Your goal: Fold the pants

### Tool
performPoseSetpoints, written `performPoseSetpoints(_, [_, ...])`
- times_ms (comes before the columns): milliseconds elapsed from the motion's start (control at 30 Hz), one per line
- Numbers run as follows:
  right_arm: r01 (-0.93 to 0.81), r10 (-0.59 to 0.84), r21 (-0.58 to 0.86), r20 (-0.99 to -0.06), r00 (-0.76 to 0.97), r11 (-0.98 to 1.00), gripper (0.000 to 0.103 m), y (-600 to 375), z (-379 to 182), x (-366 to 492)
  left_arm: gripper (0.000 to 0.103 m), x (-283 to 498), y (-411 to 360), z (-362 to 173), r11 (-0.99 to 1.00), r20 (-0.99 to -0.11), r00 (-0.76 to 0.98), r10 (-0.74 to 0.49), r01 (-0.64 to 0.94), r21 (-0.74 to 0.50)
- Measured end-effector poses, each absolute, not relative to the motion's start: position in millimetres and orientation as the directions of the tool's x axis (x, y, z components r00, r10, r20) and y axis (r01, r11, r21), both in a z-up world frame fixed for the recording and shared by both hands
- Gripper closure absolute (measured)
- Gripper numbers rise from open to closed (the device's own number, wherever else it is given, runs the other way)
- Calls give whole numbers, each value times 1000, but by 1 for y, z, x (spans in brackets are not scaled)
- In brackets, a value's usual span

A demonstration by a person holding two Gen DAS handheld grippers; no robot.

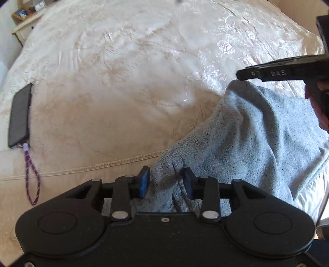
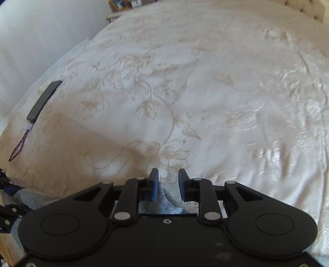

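The grey speckled pants (image 1: 253,131) hang bunched over the near edge of the bed, held up off the cover. My left gripper (image 1: 167,180) is shut on a fold of the pants, cloth bulging between its blue pads. My right gripper shows in the left wrist view (image 1: 246,75) as a black finger above the top of the pants. In the right wrist view my right gripper (image 2: 168,183) is shut on a thin grey edge of the pants (image 2: 170,197). More grey cloth (image 2: 30,198) shows at lower left there.
The bed has a cream embroidered cover (image 1: 123,71) with a lace seam near its front edge. A black phone (image 1: 19,117) with a purple wrist strap (image 1: 31,176) lies at the left edge; it also shows in the right wrist view (image 2: 44,100). A nightstand (image 1: 22,18) stands far left.
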State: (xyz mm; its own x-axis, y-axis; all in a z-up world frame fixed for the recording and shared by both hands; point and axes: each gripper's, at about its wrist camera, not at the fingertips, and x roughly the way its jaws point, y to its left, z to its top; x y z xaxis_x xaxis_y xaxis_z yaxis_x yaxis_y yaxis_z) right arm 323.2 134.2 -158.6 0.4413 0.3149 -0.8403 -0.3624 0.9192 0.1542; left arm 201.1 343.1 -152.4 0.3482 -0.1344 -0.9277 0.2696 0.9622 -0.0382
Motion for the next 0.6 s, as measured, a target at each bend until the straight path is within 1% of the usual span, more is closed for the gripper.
performPoseSetpoints(33, [-353,327,166,-823,464,921,73,126,-147,308,56,191,338,-148,967,-923,372,-102,256,-4])
performPoseSetpoints(100, [-305,348,223,-818,458,926,73,109,-136,280,56,178,335,-145,978,-915,399,-53,205,33])
performPoseSetpoints(133, [-263,350,254,-825,444,931,73,100,-134,264,56,172,342,-145,987,-918,393,-56,159,7])
performPoseSetpoints(200, [-195,347,291,-842,412,937,73,85,-135,231,56,165,362,-150,995,-936,337,-100,45,-90])
performPoseSetpoints(267, [-153,335,298,-859,387,942,72,80,-136,199,57,160,381,-162,981,-949,270,-160,-63,-183])
performPoseSetpoints(300, [-149,338,304,-863,376,941,72,80,-137,184,57,155,389,-168,975,-953,250,-171,-99,-201])
performPoseSetpoints(367, [-164,353,314,-863,362,935,72,85,-135,162,54,148,401,-178,974,-961,234,-149,-131,-183])
performPoseSetpoints(433, [-201,373,322,-866,334,925,72,94,-134,151,54,143,409,-188,981,-974,212,-84,-155,-118])
performPoseSetpoints(467, [-216,386,329,-864,324,919,72,99,-134,147,49,142,412,-192,981,-975,212,-63,-169,-100])
performPoseSetpoints(533, [-237,416,354,-852,317,905,72,111,-134,144,39,140,416,-202,975,-972,220,-84,-182,-125])
performPoseSetpoints(600, [-264,444,372,-839,314,890,72,119,-128,142,39,138,421,-211,968,-971,206,-121,-192,-162])
